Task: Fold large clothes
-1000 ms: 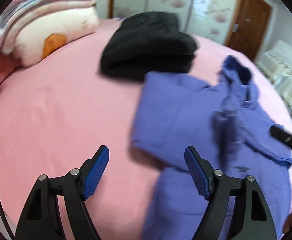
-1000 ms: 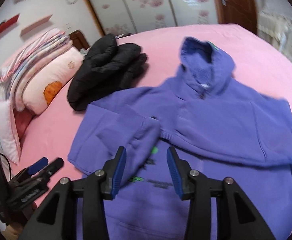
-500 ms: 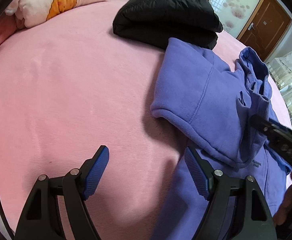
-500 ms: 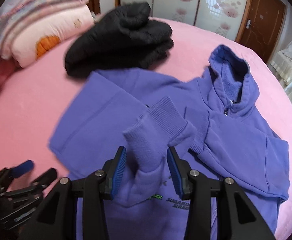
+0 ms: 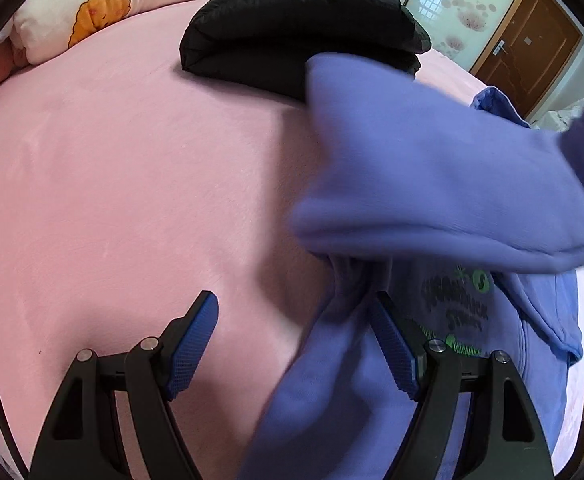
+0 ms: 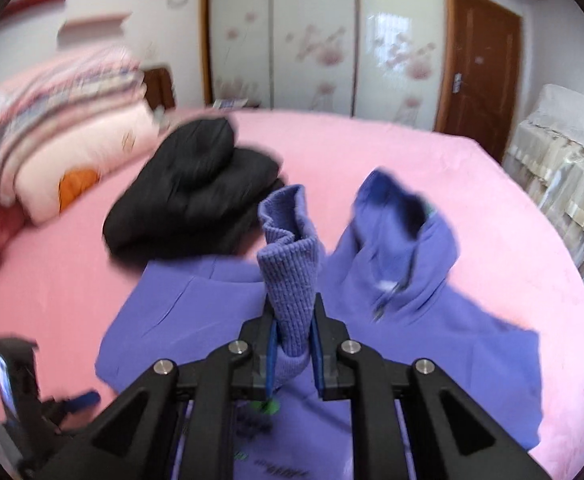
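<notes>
Closing on the ribbed cuff [image 6: 289,276], right gripper [image 6: 294,344] pinches it, sleeve lifted. Left gripper [image 5: 292,344] gapes over the bed [image 5: 131,160], hem apparently between its pads. Hoodie [image 6: 432,320] lies flat; black jacket [image 6: 195,188] beyond, pillows [image 6: 71,120] farthest.

My left camera rides behind my left gripper [image 5: 294,350] and looks steeply down at the pink bed [image 5: 131,184], close to the sheet, with the purple hoodie [image 5: 432,184] crowding its right side. My right camera sits behind my right gripper [image 6: 295,344] and looks along it at a shallower angle, taking in the bed [image 6: 492,216] and, beyond it, the wardrobe doors [image 6: 316,36]. Both views share the black folded jacket [image 5: 304,20] [image 6: 195,188] at the hoodie's [image 6: 432,312] far side, the cartoon pillow [image 5: 103,12] [image 6: 71,172] left of it, and the brown door [image 5: 528,44] [image 6: 480,72].
</notes>
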Motion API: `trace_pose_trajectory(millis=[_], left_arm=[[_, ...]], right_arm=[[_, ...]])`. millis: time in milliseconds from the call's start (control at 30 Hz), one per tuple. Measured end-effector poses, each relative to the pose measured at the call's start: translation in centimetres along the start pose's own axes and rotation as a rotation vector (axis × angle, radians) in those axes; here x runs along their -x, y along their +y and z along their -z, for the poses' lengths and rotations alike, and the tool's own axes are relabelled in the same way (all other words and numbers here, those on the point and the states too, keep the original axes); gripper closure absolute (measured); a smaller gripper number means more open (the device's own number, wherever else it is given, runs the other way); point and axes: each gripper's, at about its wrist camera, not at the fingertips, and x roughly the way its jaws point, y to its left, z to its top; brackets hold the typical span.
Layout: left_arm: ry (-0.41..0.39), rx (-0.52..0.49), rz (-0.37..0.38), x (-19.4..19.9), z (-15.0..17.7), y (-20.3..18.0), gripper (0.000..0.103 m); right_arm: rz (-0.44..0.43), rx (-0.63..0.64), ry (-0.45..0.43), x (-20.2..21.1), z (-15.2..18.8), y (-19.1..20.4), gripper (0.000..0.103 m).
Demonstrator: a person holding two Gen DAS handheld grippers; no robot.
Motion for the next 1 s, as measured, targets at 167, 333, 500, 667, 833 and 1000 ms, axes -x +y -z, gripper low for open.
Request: trace_pose_trajectory(millis=[167,333,500,667,833,1000], left_arm=[[0.002,0.009,-0.029,-0.9,-0.8,-1.0,0.028],[0.025,-0.001,-0.046,-2.0,-0.6,-1.5,0.031],[0.032,0.02,-0.043,-2.3,-0.5,-1.2,0.031],[0.031,-0.012,-0.049,-1.8,-0.5,-1.3,0.031],[-0.009,-0.058,-0.006,1.2,-0.6,-1.3,0.031],[-0.082,-0.119,0.016,3.2,-1.8,-2.9,0.031]], right_arm=[[0.07,-0.129,0.013,-1.3,1.1,-6.2,0.089],[0.147,-0.278,0.167,-4.9,5.9,-12.2,0.089],[0.158,-0.36,0.263,-6.0,10.8,-15.0,0.089],[0.062,-0.429,0.279,-5.1,12.5,-16.6,0.089],[-0.059,-0.578,0.237,-2.8,11.8,-18.9,0.085],[-0.02,-0.566,0.198,-2.5,10.0,-20.0,0.074]])
